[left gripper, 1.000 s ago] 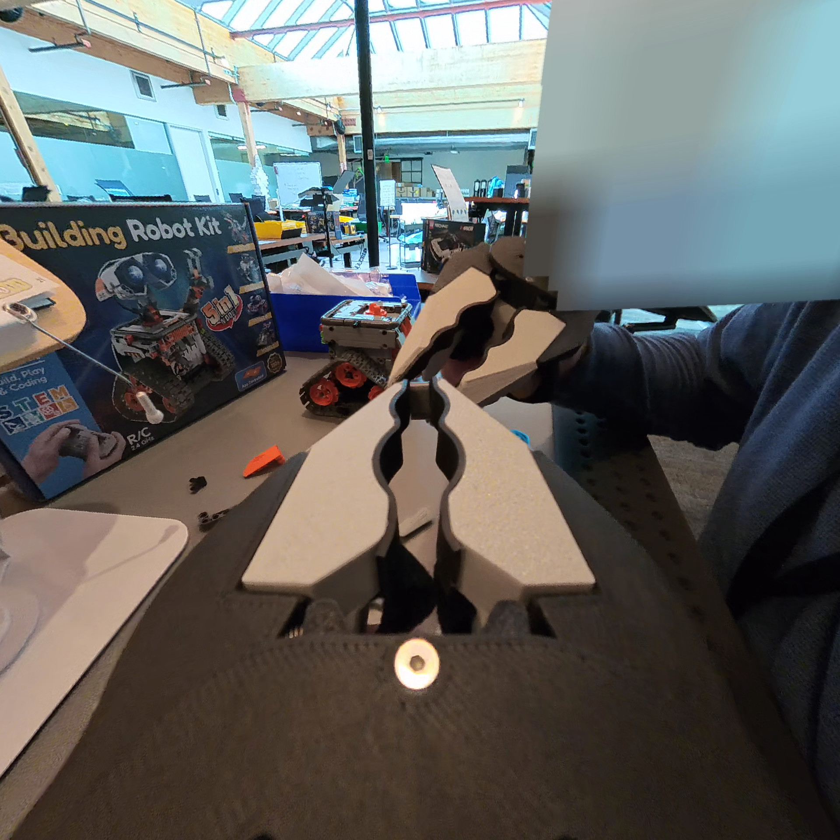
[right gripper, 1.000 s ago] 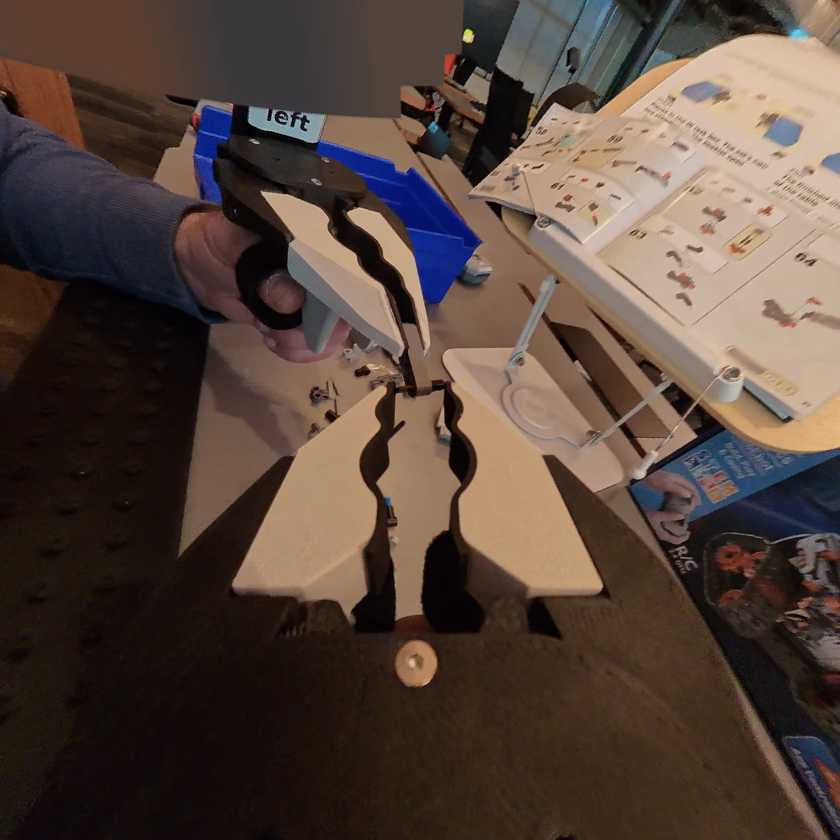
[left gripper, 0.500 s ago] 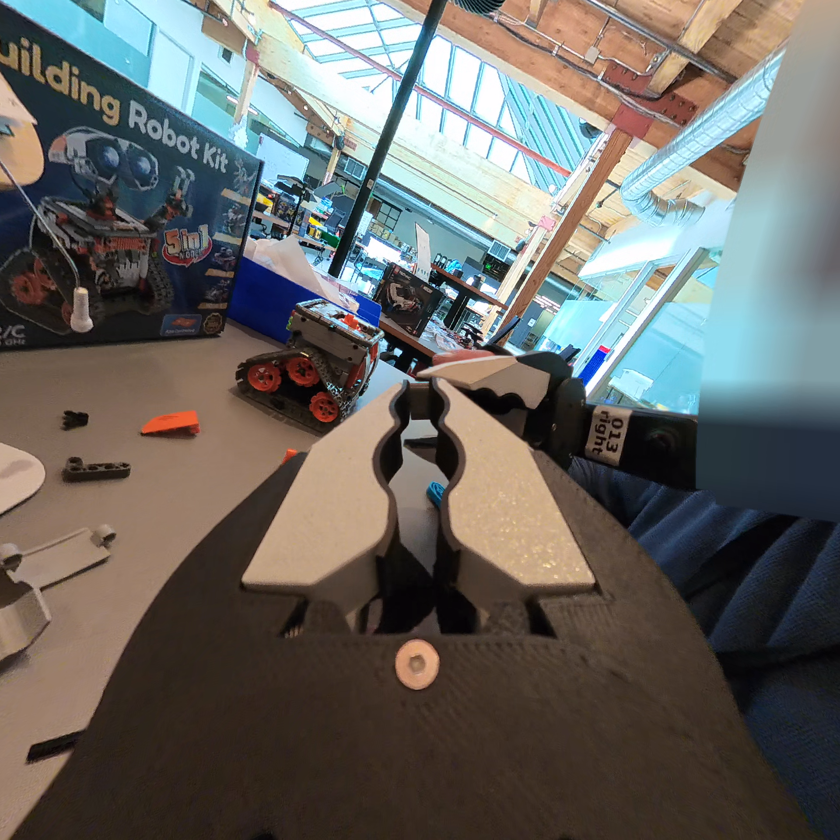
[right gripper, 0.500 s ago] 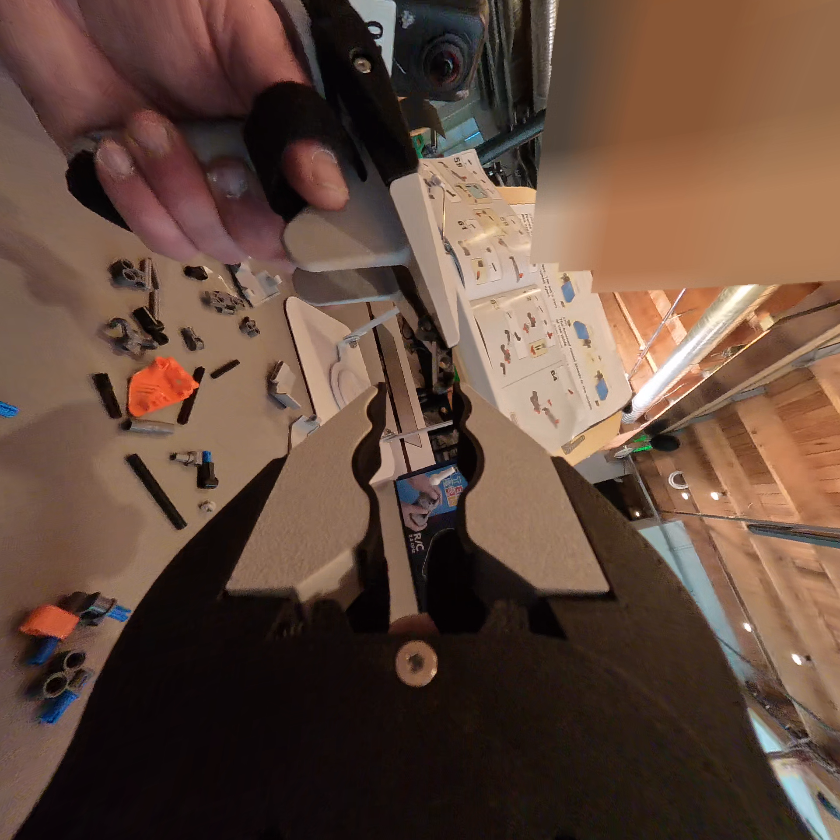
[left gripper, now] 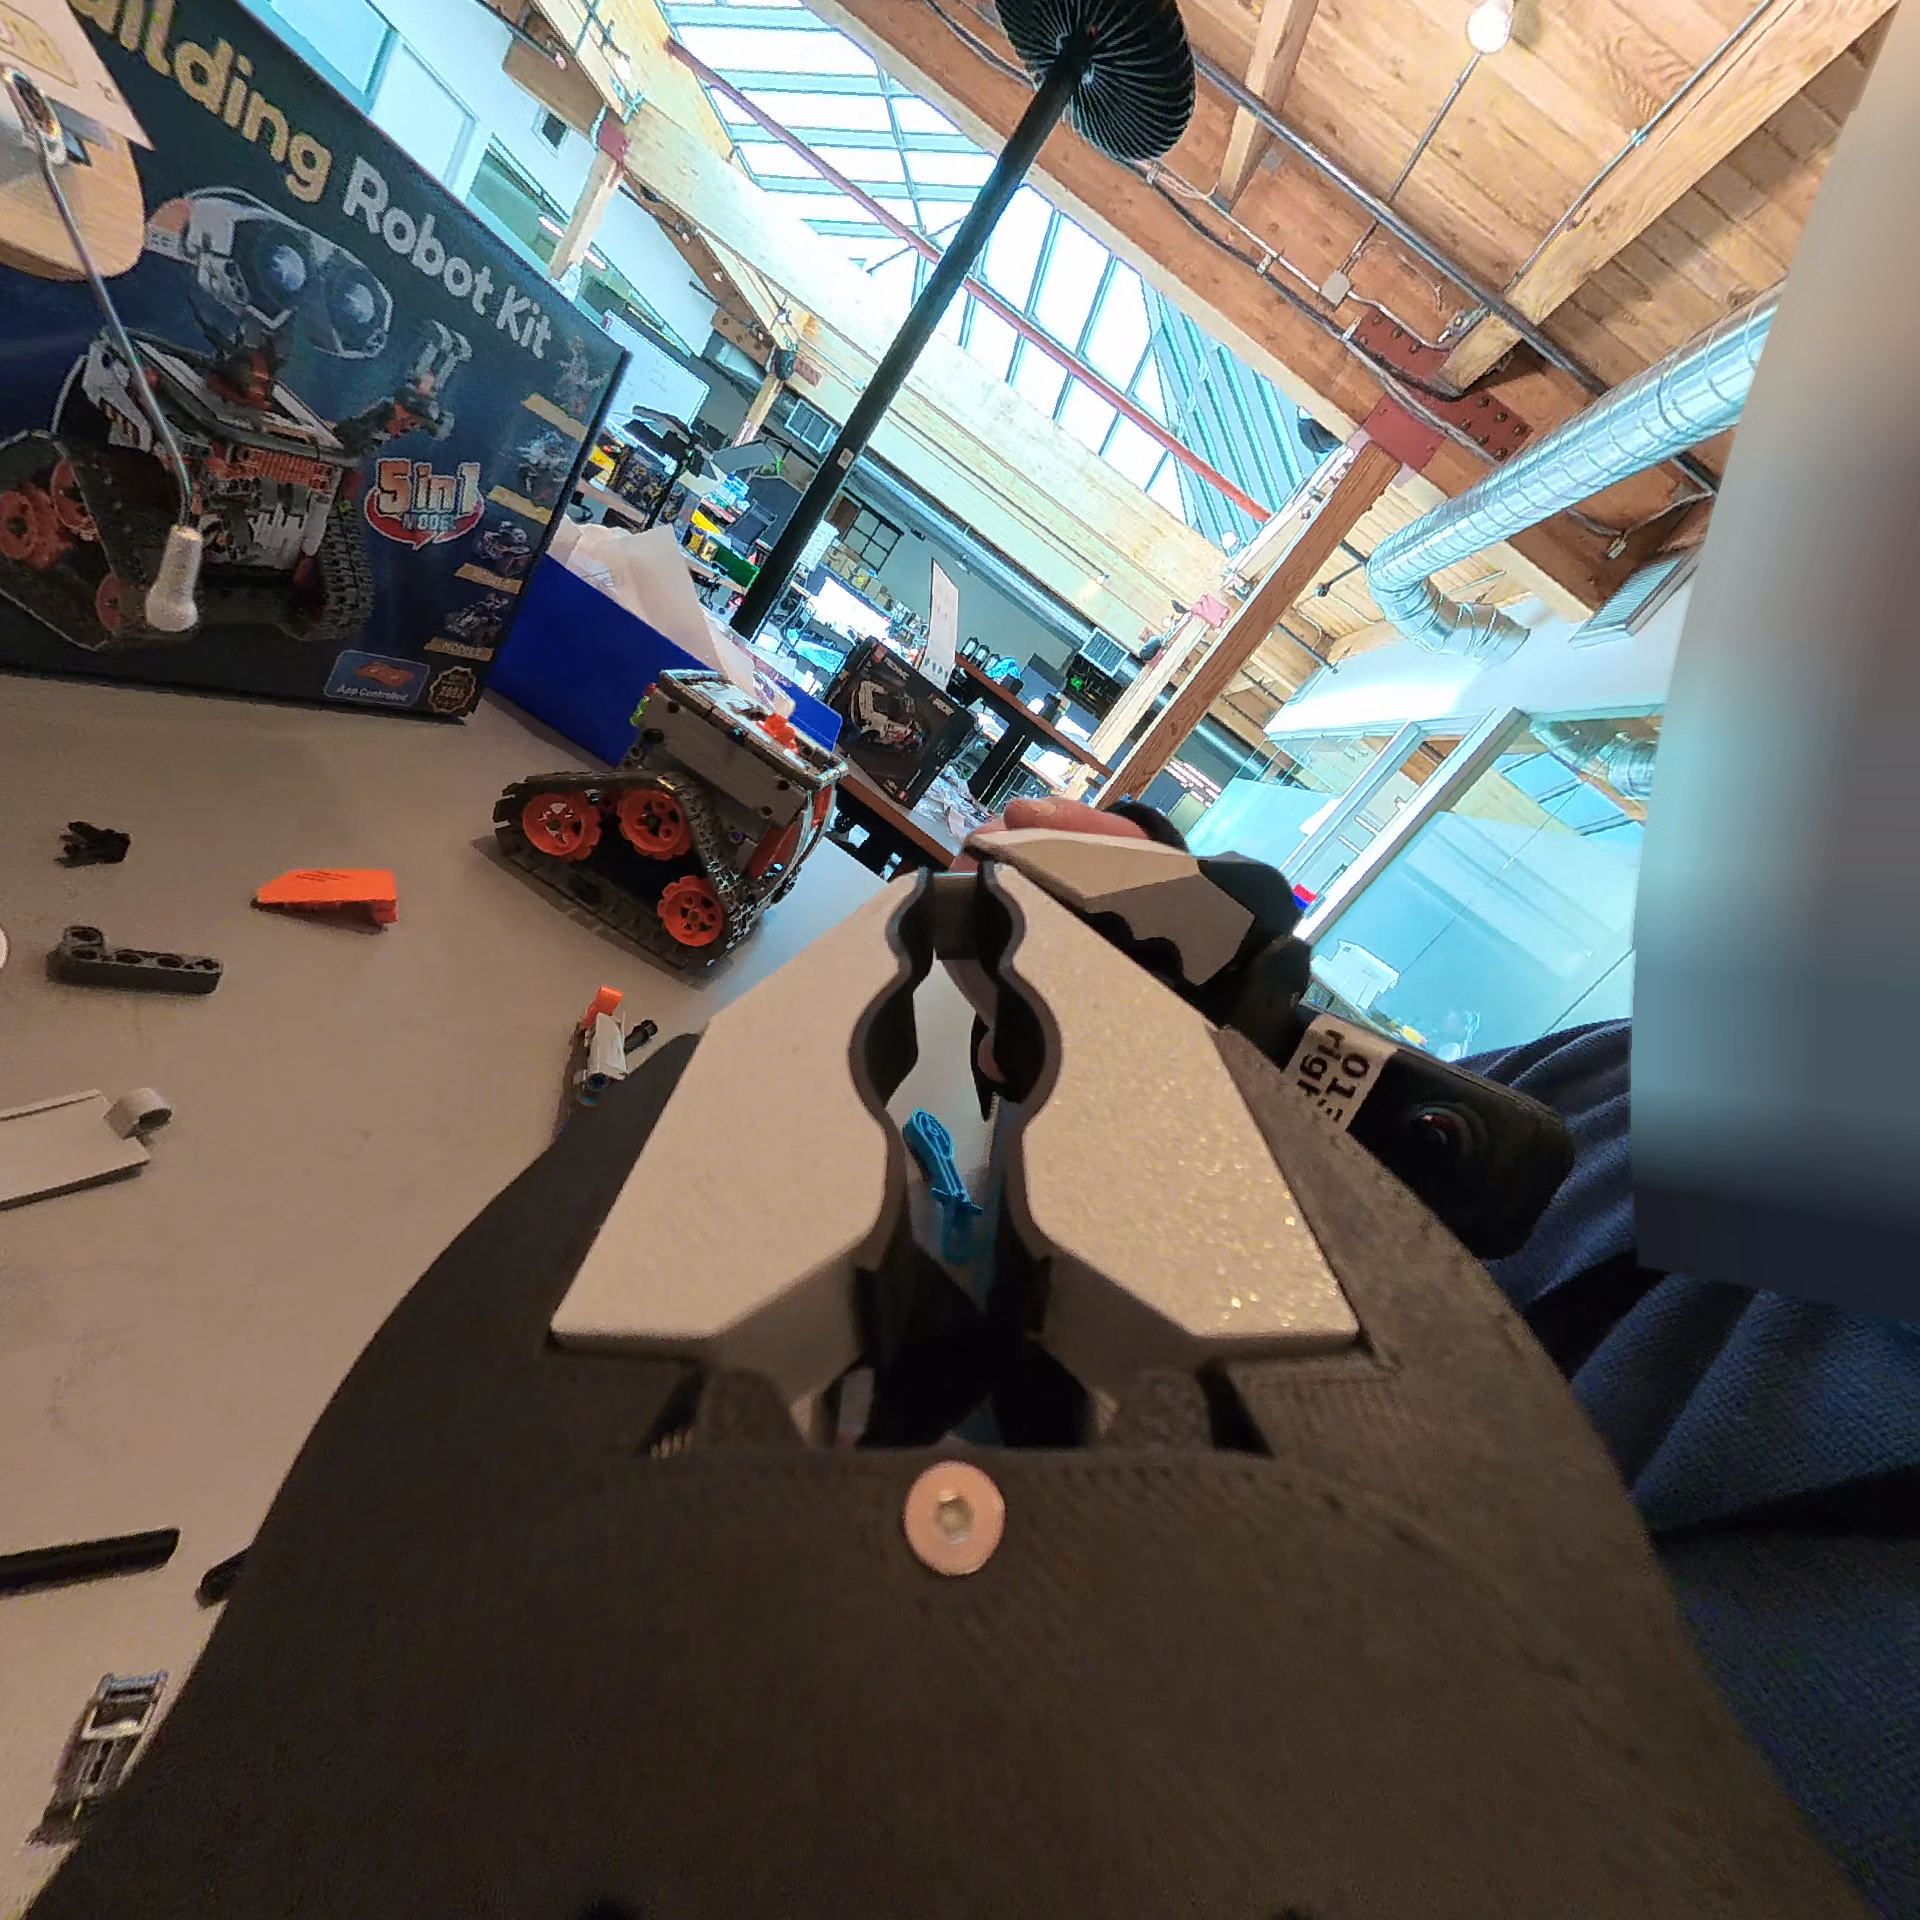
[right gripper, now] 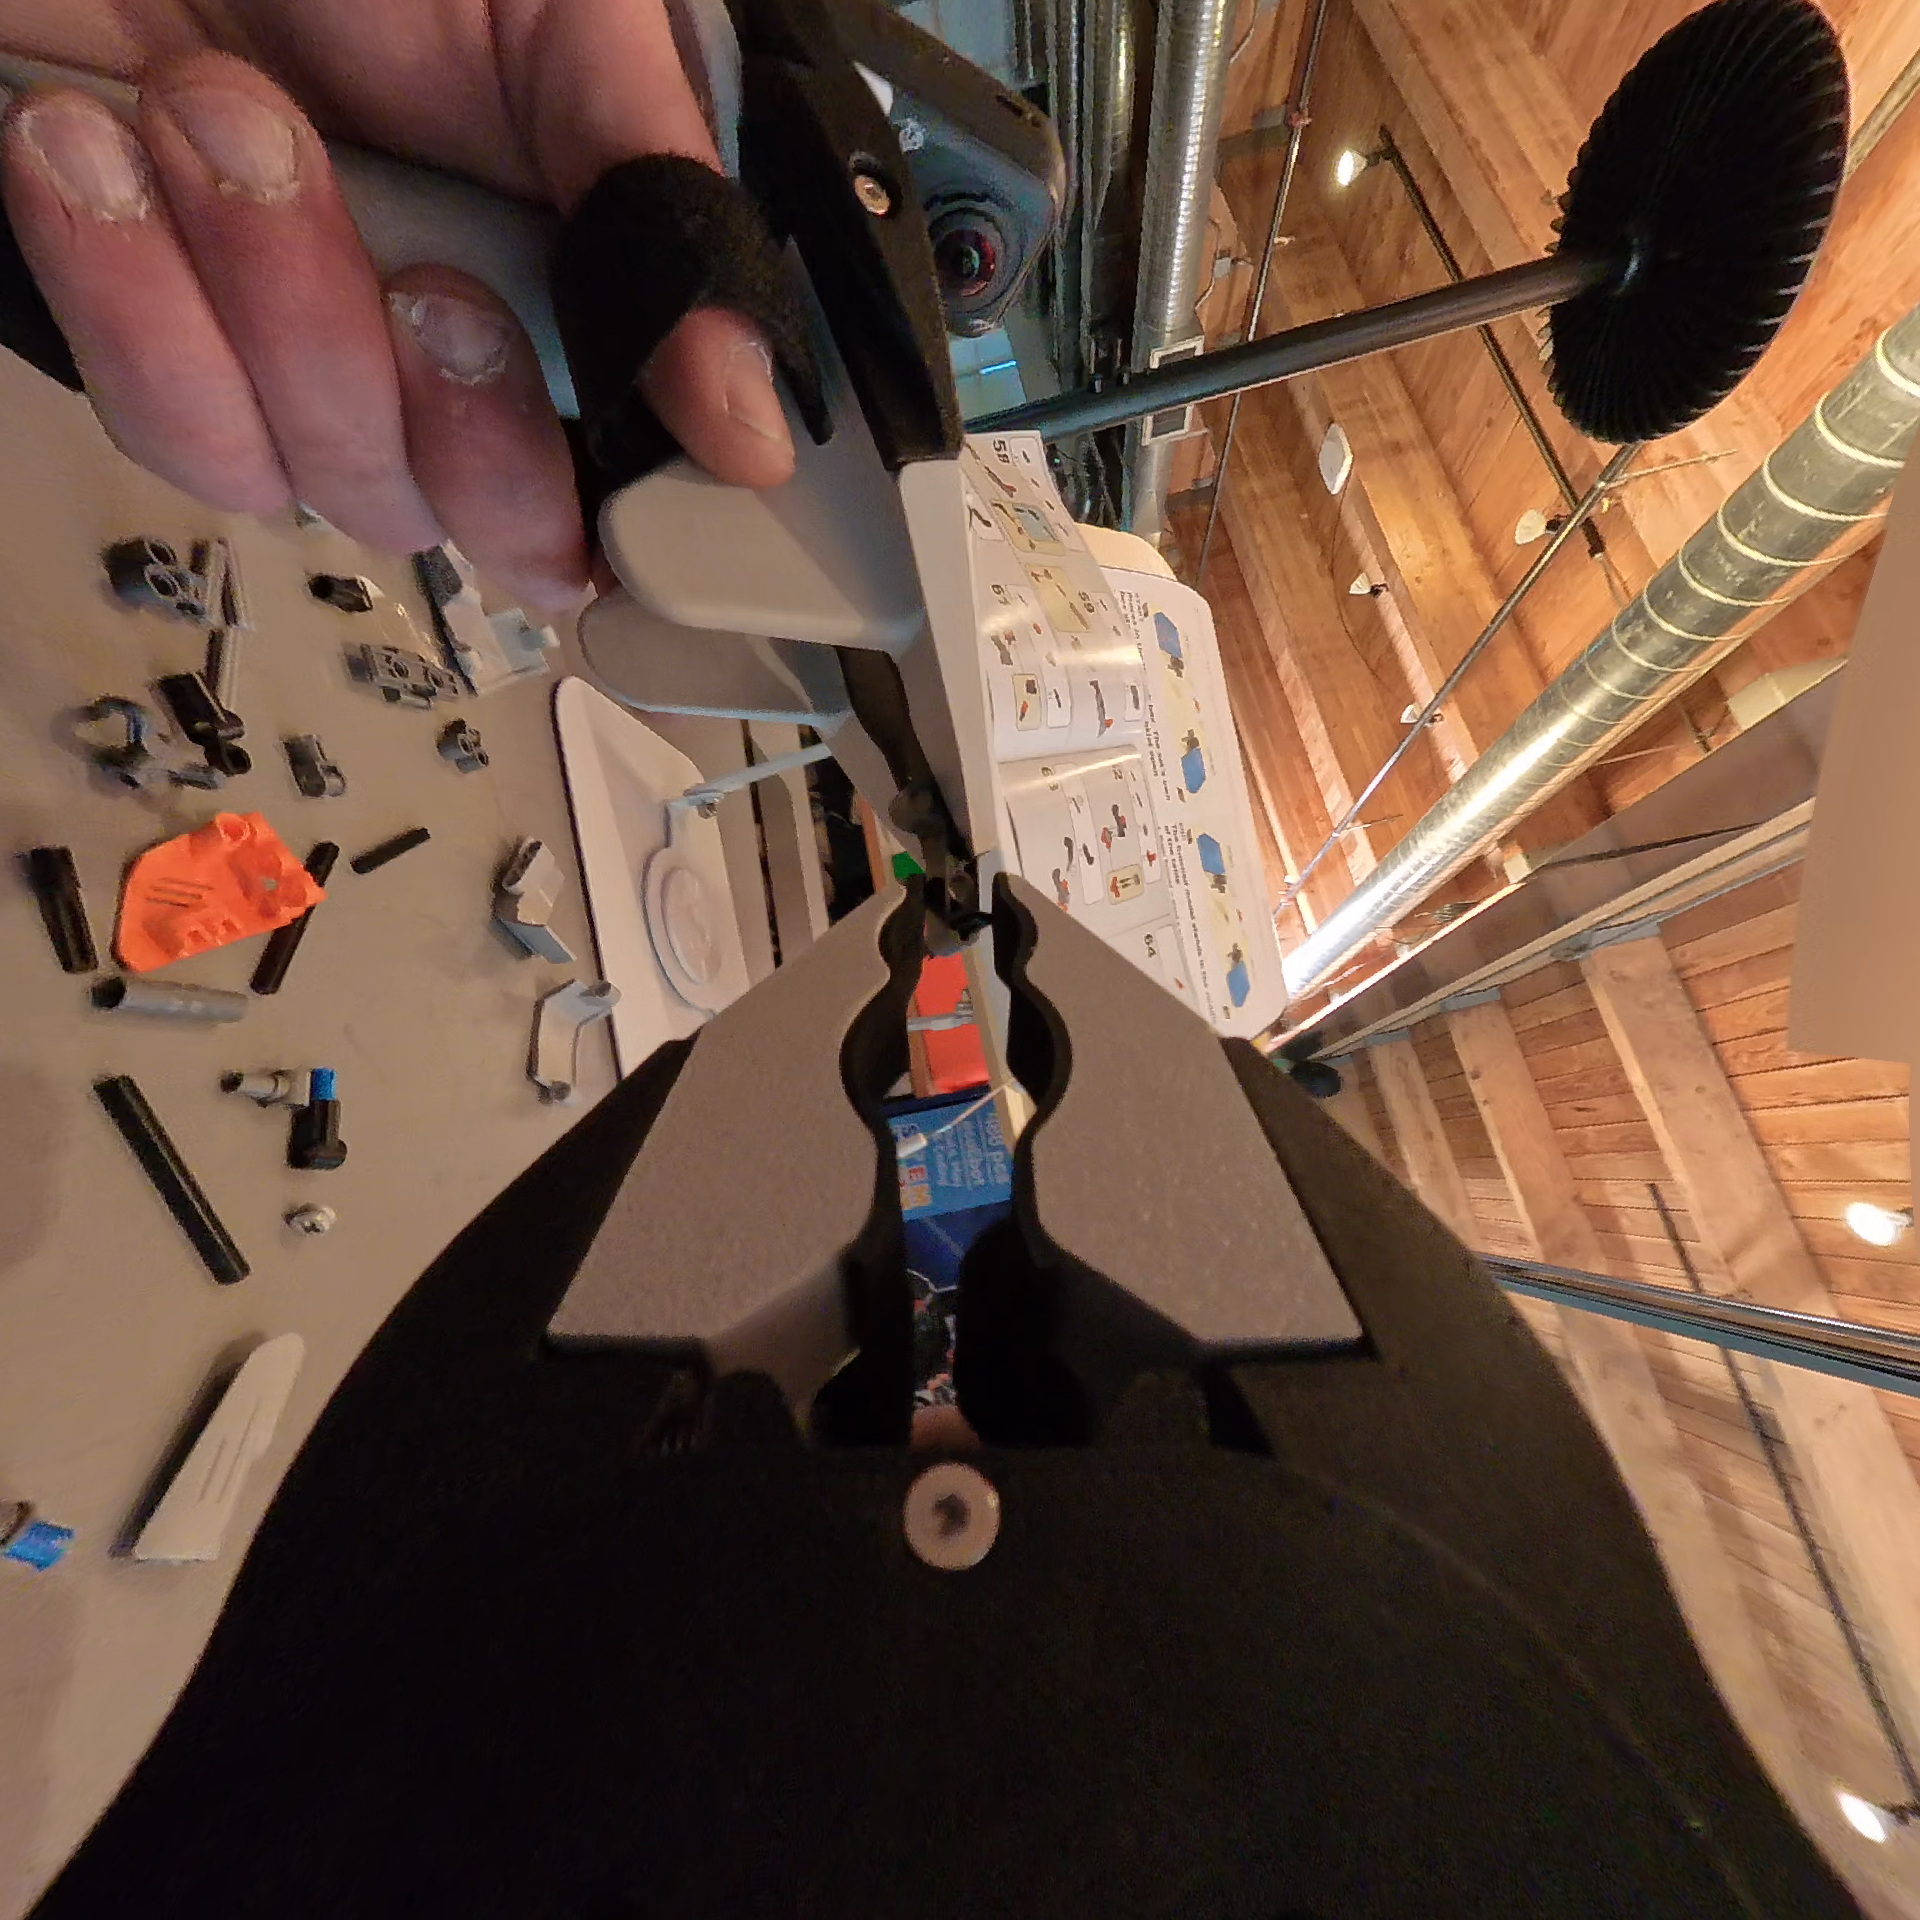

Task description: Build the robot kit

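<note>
Left wrist view: table (left gripper: 312,1247), kit box (left gripper: 260,416), tracked robot model (left gripper: 665,831) behind. Left gripper (left gripper: 956,896) jaws nearly together, clamped on a small dark part (left gripper: 961,932); right gripper (left gripper: 1003,852) meets it tip to tip. Versus a second ago both cameras are pitched up toward the ceiling, tips still joined. Right wrist view only: instruction booklet (right gripper: 1091,727), hand (right gripper: 364,260) on the left gripper, orange piece (right gripper: 208,894), right jaws narrowed onto a grey bit (right gripper: 943,937).
</note>
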Demonstrator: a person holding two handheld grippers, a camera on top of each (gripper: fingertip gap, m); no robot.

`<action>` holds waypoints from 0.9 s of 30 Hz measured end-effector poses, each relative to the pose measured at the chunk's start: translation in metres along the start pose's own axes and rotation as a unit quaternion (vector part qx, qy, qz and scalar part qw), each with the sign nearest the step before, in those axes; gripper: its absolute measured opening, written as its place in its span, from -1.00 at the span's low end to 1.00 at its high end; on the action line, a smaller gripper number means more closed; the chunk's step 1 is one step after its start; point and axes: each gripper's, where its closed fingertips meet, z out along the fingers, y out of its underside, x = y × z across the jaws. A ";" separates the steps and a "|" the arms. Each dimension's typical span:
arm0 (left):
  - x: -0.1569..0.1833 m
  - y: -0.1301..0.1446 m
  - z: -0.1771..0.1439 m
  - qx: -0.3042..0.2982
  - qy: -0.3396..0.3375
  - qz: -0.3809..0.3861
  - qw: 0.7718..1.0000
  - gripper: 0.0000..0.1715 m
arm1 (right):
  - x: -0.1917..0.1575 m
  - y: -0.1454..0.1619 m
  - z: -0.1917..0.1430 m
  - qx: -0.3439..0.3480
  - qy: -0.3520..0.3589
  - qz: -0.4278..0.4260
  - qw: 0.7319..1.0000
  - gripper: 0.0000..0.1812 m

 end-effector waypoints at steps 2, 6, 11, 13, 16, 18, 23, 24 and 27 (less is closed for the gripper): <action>-0.001 0.000 -0.002 0.002 0.000 -0.001 1.000 -0.93 | -0.001 0.000 0.002 0.003 -0.006 0.010 1.000 -0.90; -0.003 -0.002 -0.004 0.007 0.005 -0.014 1.000 -0.92 | -0.003 0.000 0.005 0.004 -0.024 0.036 0.999 -0.92; -0.005 -0.003 -0.004 0.010 0.007 -0.019 1.000 -0.92 | -0.005 0.001 0.007 0.017 -0.054 0.112 0.992 -0.94; -0.008 -0.003 -0.004 0.008 0.000 -0.017 1.000 -0.92 | -0.007 0.003 0.008 0.022 -0.076 0.165 0.983 -0.94; -0.009 -0.002 -0.004 0.007 -0.003 -0.016 1.000 -0.91 | -0.009 0.005 0.008 0.033 -0.106 0.233 0.966 -0.94; -0.009 -0.003 -0.004 0.010 -0.005 -0.009 1.000 -0.90 | -0.009 0.007 0.007 0.040 -0.122 0.279 0.952 -0.94; -0.009 -0.008 -0.009 0.006 -0.036 0.065 0.997 -0.82 | -0.011 0.009 0.006 0.059 -0.181 0.389 0.902 -0.95; -0.009 -0.009 -0.011 0.002 -0.048 0.104 0.993 -0.79 | -0.019 0.008 0.004 0.059 -0.223 0.418 0.879 -0.94; 0.003 -0.009 -0.016 -0.028 -0.057 0.229 0.971 -0.72 | -0.022 0.008 -0.001 0.082 -0.275 0.492 0.822 -0.94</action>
